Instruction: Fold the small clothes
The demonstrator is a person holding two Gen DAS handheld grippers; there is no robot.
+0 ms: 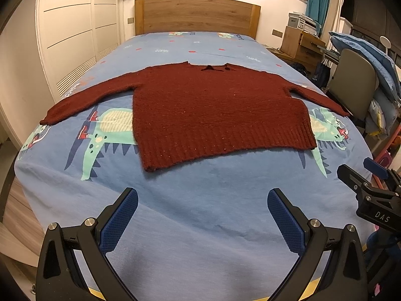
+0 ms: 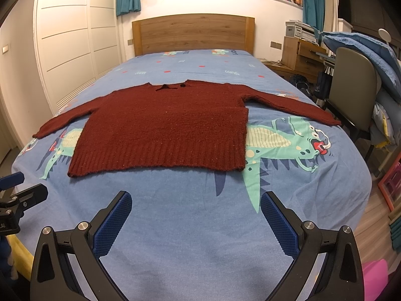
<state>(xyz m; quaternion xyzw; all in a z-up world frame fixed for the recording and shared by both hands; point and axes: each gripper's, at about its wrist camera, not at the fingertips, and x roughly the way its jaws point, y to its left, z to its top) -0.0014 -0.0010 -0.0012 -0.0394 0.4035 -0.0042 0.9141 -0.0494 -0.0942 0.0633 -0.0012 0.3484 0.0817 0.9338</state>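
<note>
- Sweater (image 1: pixel 213 110), dark red and knitted, is laid flat on the bed (image 1: pixel 200 213), with both sleeves stretched out to the sides and the ribbed hem turned toward the cameras.
- Left hand-held gripper (image 1: pixel 202 222) is held above the bare sheet before the hem, its jaws spread wide, nothing between them.
- Right hand-held gripper (image 2: pixel 196 223) is held likewise, spread and empty, apart from the sweater.
- A dark spot is seen at the collar, perhaps a button.
</note>
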